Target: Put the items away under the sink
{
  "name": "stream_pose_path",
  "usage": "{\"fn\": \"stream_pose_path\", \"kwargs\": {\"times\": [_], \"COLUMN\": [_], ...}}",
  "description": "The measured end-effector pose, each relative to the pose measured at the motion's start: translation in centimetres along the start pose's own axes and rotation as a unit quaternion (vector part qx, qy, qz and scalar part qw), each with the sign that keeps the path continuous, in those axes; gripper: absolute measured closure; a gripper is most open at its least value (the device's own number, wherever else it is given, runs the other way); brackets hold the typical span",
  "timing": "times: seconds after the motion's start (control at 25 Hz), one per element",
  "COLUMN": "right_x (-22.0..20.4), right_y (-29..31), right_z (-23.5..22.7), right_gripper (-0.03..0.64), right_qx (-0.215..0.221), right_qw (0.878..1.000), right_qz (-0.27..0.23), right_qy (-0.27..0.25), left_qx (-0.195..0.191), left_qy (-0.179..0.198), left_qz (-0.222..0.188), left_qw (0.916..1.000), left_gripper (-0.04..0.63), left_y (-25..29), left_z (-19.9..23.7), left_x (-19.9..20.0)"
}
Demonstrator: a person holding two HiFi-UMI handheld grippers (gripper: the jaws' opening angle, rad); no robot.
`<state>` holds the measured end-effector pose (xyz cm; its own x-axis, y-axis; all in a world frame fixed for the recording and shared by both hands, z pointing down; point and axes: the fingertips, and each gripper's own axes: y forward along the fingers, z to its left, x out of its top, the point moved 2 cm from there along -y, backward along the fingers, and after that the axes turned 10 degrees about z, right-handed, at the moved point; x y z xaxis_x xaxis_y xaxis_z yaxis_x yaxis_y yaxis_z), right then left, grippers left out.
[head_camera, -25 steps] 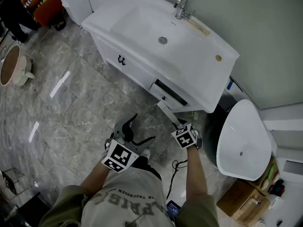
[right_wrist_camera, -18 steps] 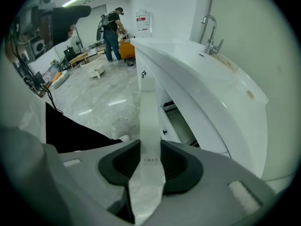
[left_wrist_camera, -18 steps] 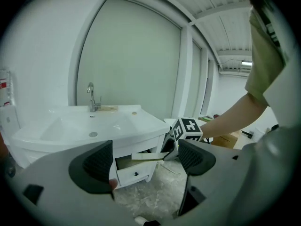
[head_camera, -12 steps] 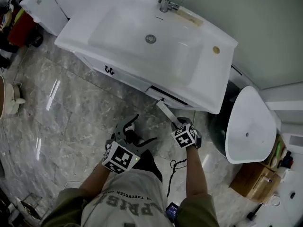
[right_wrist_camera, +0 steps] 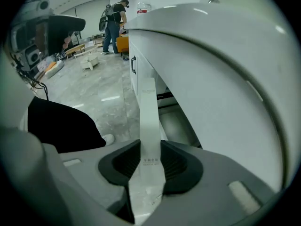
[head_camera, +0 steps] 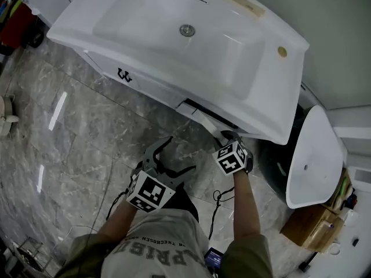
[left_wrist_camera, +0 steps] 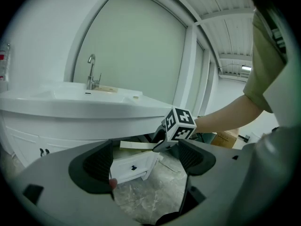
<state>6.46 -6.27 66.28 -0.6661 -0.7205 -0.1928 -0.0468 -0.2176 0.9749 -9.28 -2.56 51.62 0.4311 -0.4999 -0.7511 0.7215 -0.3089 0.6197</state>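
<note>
My right gripper (head_camera: 225,140) is shut on a long flat white box (head_camera: 206,124), whose far end points at the slightly open drawer (head_camera: 215,116) under the white sink vanity (head_camera: 174,45). The right gripper view shows the box (right_wrist_camera: 149,126) running up between the pads of the right gripper (right_wrist_camera: 150,163) toward the vanity's underside. My left gripper (head_camera: 178,154) hangs open and empty over the floor, left of the right one. From the left gripper (left_wrist_camera: 146,163) view, the box (left_wrist_camera: 136,145) and the drawer front (left_wrist_camera: 134,166) lie ahead between its spread jaws.
A white oval fixture (head_camera: 313,155) stands right of the vanity, with a cardboard box (head_camera: 310,236) behind it. A black cable (head_camera: 219,199) lies on the marble floor by my legs. A person (right_wrist_camera: 113,22) stands far off across the room.
Both grippers have sunk and come closer to the vanity. The box's far end has moved up to the drawer gap. The left gripper stays open and empty.
</note>
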Motion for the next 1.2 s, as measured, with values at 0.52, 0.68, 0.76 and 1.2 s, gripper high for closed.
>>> {"fn": "stream_pose_path", "kwargs": {"times": [0.52,0.68,0.76,1.2], "right_x": [1.7,2.2,2.4,2.7], "right_y": [8.6,9.7,10.0,11.8], "right_z": [-2.9,-3.3,-3.6,-6.2], "right_gripper": [0.485,0.485,0.485,0.485], "right_qx": [-0.103,-0.139,-0.159,-0.242], "right_qw": [0.993,0.987,0.982,0.961], "right_qz": [-0.049,-0.072,-0.079,-0.097], "right_qy": [-0.03,-0.049,-0.06,-0.098], "left_qx": [0.003,-0.006,-0.009,-0.01], "left_qy": [0.02,0.038,0.048,0.088], "left_qz": [-0.058,-0.064,-0.068,-0.1], "left_qw": [0.9981,0.9972,0.9965,0.991], "left_gripper": [0.176,0.175,0.175,0.175], "left_y": [9.8,12.8,14.0,17.7], "left_z": [5.1,5.6,5.9,7.0], "left_x": [-6.6,-8.6,-9.4,-11.2]}}
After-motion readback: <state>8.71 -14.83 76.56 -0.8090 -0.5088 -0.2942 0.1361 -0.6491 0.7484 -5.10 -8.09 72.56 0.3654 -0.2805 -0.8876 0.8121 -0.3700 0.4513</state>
